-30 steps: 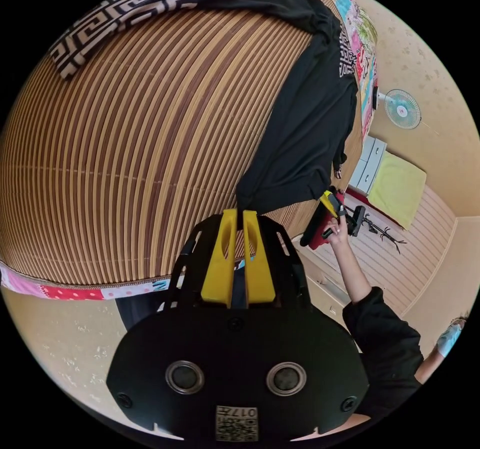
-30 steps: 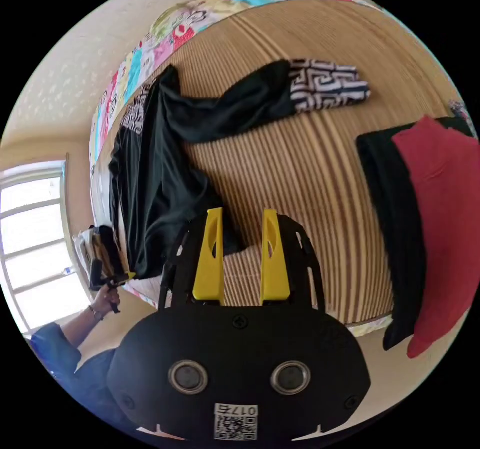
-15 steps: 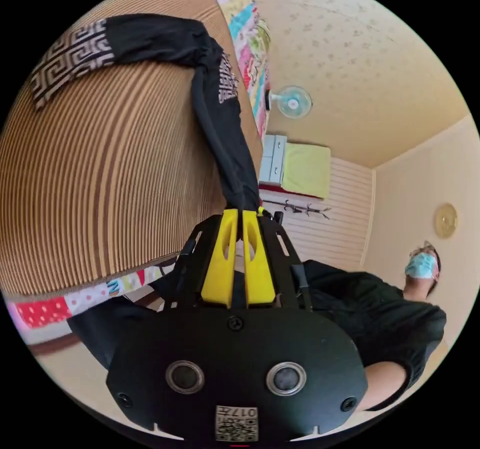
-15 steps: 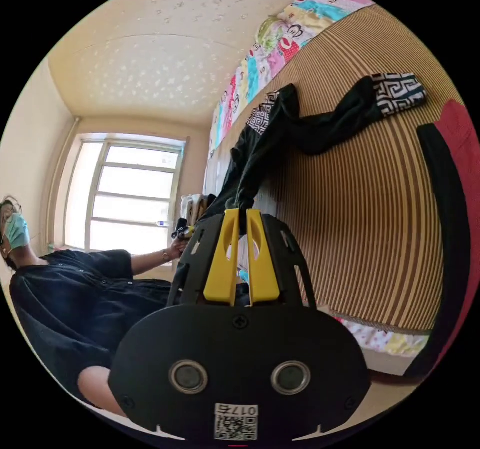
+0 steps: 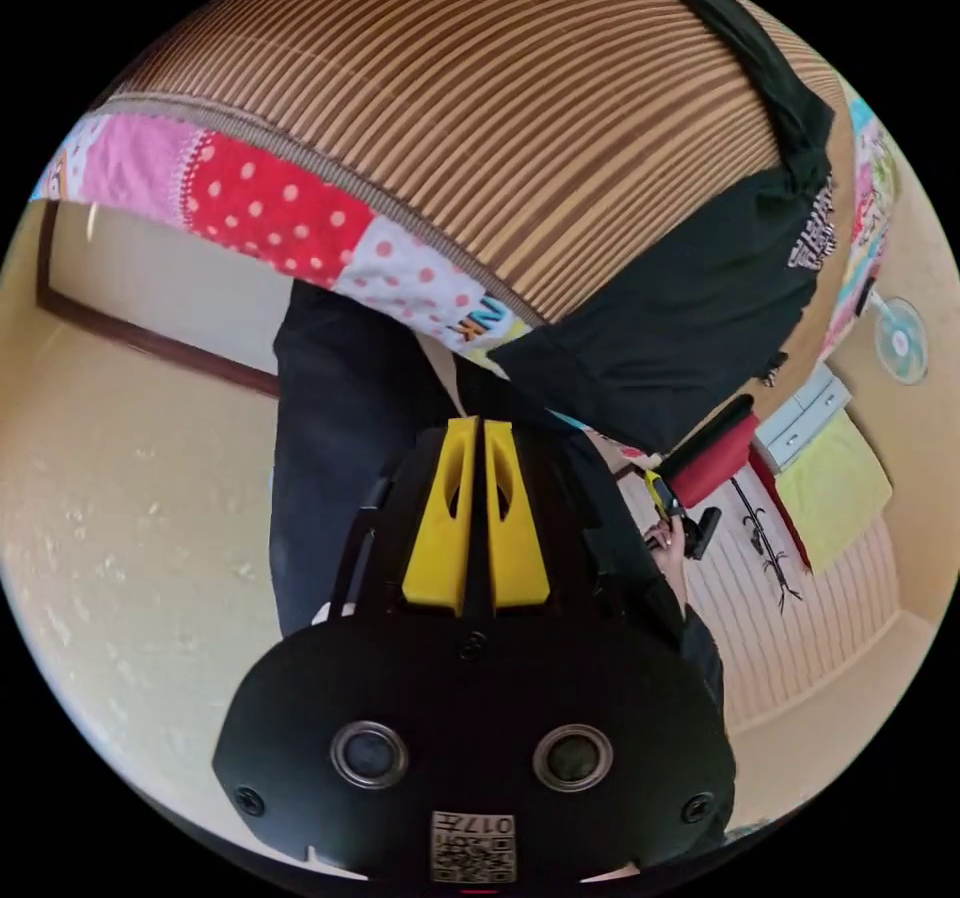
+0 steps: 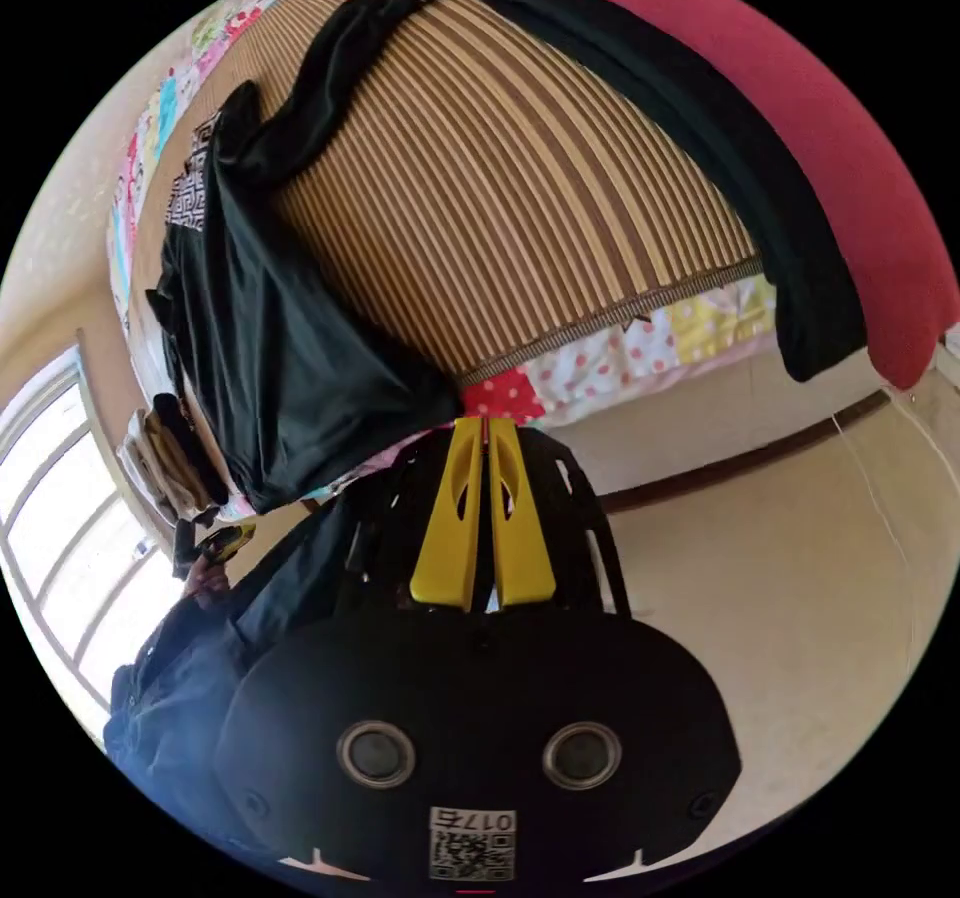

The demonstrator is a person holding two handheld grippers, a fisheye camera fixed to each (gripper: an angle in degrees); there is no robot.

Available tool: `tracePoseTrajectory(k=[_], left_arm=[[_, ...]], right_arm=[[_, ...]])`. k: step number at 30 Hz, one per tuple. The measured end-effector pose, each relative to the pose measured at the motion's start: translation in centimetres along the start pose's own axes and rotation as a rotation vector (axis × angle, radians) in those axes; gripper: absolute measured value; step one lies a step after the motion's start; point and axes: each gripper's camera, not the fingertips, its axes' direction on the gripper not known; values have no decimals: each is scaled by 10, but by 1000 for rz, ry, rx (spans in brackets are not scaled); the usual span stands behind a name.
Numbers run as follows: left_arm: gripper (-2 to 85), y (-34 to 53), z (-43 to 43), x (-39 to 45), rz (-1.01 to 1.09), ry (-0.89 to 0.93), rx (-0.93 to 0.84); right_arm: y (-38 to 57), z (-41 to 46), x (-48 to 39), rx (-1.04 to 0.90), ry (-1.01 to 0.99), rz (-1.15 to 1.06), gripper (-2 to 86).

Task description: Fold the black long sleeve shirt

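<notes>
Both claws, left claw (image 5: 478,428) and right claw (image 6: 482,428), pinch the black shirt's (image 6: 270,338) hem (jaws together); dragging further could slide it off the mat (image 6: 520,208).

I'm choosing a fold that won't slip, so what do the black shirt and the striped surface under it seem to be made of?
The black shirt looks like a thin, smooth knit with a slight sheen: it drapes in soft wrinkles and shows faint highlights. The striped mat looks like woven bamboo or rattan slats, hard and ribbed, judging by its narrow tan and brown strips. Neither material is certain from look alone.
</notes>
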Motion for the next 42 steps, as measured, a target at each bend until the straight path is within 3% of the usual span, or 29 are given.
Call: tracePoseTrajectory(k=[9,19,22,25,33,42], left_arm=[[41,31,-45,12,80,272,216],[45,66,-79,-12,-42,614,460],[43,70,-72,-2,-53,561,438],[49,63,-59,18,-54,373,299],[49,53,-112,34,-8,435,383],[2,16,-131,62,30,119,222]], right_arm=[[62,23,23,-29,-46,99,15],[37,1,-39,36,-105,11,10],[26,-3,-55,29,-74,-17,7],[16,-4,-60,13,-79,-7,5],[-2,-2,-57,24,-219,65,3],[-9,15,-52,82,-457,196,3]])
